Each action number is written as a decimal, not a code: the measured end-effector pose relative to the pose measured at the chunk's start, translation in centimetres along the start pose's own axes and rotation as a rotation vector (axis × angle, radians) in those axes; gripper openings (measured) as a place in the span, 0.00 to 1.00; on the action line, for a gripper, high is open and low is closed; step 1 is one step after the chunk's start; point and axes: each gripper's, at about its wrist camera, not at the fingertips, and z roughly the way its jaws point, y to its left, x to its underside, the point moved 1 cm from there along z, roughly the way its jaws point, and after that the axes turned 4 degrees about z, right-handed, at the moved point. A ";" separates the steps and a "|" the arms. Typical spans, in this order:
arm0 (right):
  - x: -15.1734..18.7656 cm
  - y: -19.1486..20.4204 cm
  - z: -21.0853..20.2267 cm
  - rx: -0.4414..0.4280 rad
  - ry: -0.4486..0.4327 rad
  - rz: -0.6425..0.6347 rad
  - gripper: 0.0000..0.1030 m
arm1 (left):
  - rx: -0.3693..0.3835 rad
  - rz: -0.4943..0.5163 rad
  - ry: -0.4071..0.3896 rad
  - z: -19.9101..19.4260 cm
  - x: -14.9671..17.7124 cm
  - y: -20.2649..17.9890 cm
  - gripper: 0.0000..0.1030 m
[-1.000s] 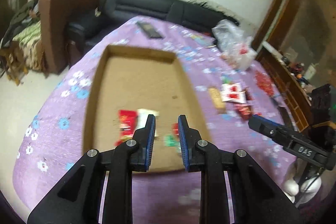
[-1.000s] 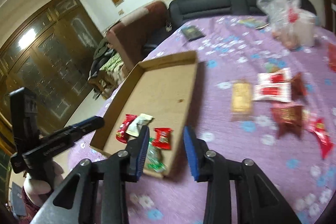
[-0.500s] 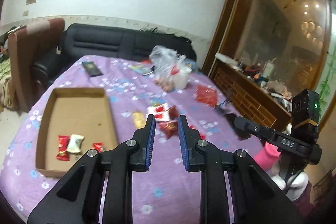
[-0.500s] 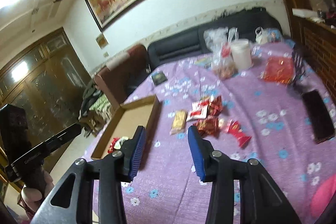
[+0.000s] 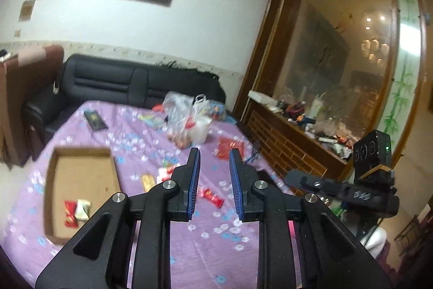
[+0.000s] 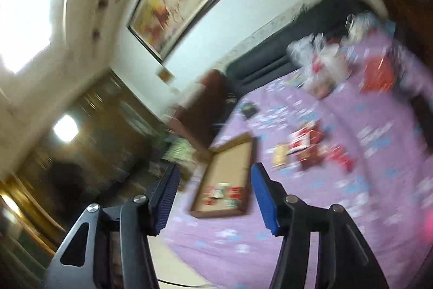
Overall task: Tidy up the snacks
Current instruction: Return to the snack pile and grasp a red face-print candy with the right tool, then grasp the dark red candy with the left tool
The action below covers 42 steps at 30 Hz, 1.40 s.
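A shallow cardboard tray lies on the purple flowered tablecloth at the left, with a red packet and a white packet in its near end. Loose snack packets lie on the cloth right of the tray. My left gripper is open and empty, held high and well back from the table. My right gripper is open and empty, tilted; its view is blurred and shows the tray and loose red snacks far off. The right gripper also shows in the left wrist view.
Clear plastic bags with food stand at the table's far side, beside a red pouch and a dark booklet. A black sofa runs behind the table. A wooden cabinet with clutter stands at the right.
Both grippers have risen and pulled back from the tray; the table now looks smaller and farther. The right gripper has tilted and opened wider, its view blurred by motion.
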 end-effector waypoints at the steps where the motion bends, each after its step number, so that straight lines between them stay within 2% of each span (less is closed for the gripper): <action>1: -1.4 1.3 -1.2 0.038 -0.021 -0.047 0.57 | -0.007 0.032 0.000 -1.1 -2.1 -0.7 0.20; 4: -6.9 5.3 -6.2 0.114 -0.127 -0.162 0.57 | -0.046 0.101 -0.018 -3.8 -8.4 -1.9 0.20; 6: -11.0 8.1 -9.1 0.202 -0.208 -0.222 0.58 | -0.121 0.148 -0.047 -4.9 -12.7 -2.4 0.20; 7: -13.3 9.2 -10.2 0.253 -0.252 -0.229 0.61 | -0.190 0.178 -0.076 -5.4 -15.5 -2.5 0.22; 8: -15.0 10.0 -10.9 0.288 -0.271 -0.232 0.65 | -0.241 0.204 -0.102 -5.6 -17.7 -2.6 0.37; 9: -16.9 10.6 -10.9 0.319 -0.265 -0.241 0.75 | -0.276 0.230 -0.114 -5.3 -19.1 -2.6 0.65; 10: -18.2 10.8 -10.5 0.345 -0.241 -0.253 0.84 | -0.311 0.254 -0.121 -4.9 -20.3 -2.4 0.77; 11: -19.0 10.8 -9.6 0.363 -0.214 -0.256 0.85 | -0.343 0.265 -0.141 -4.2 -21.0 -2.0 0.83; 12: -19.2 10.2 -8.4 0.371 -0.189 -0.246 0.86 | -0.344 0.262 -0.148 -3.3 -20.9 -1.4 0.83; 14: -17.8 8.0 -5.5 0.343 -0.134 -0.199 0.86 | -0.265 0.234 -0.097 -0.2 -19.3 0.4 0.83; 15: -16.5 6.4 -2.9 0.310 -0.077 -0.180 0.86 | -0.213 0.210 -0.050 2.1 -17.6 1.5 0.83; 18: -10.5 0.0 6.3 0.252 0.105 -0.127 0.83 | -0.147 0.174 0.090 9.2 -10.5 4.3 0.83; 19: -8.1 -2.1 9.3 0.238 0.165 -0.110 0.78 | -0.127 0.182 0.133 11.7 -7.6 5.0 0.82; 20: -5.4 -4.5 12.6 0.229 0.234 -0.081 0.64 | -0.110 0.192 0.171 13.5 -5.3 5.3 0.78; 21: -3.1 -6.7 15.0 0.232 0.291 -0.054 0.48 | -0.086 0.203 0.227 15.8 -2.5 5.6 0.68; 22: -0.9 -8.8 17.1 0.241 0.345 -0.031 0.37 | -0.063 0.207 0.278 17.6 -0.2 5.7 0.64; 23: 0.9 -10.4 19.1 0.256 0.378 -0.032 0.37 | -0.037 0.213 0.337 19.9 2.5 5.9 0.62; 27: 4.4 -14.6 22.5 0.465 0.342 -0.161 0.37 | -0.018 0.259 0.407 24.1 7.9 4.2 0.62; 30: 4.7 -16.6 22.9 0.511 0.350 -0.172 0.37 | -0.021 0.337 0.426 26.7 9.8 2.8 0.62; 34: 5.3 -19.5 22.7 0.506 0.379 -0.128 0.36 | -0.042 0.405 0.477 30.7 11.6 2.1 0.62; 35: 5.2 -19.7 22.2 0.487 0.350 -0.125 0.36 | -0.046 0.413 0.487 31.3 12.0 2.2 0.62; 37: 4.4 -20.0 21.8 0.486 0.348 -0.102 0.24 | -0.052 0.424 0.510 32.9 13.2 2.3 0.62; 42: 4.2 -20.8 21.1 0.443 0.342 -0.057 0.24 | -0.079 0.459 0.549 36.0 15.1 2.1 0.62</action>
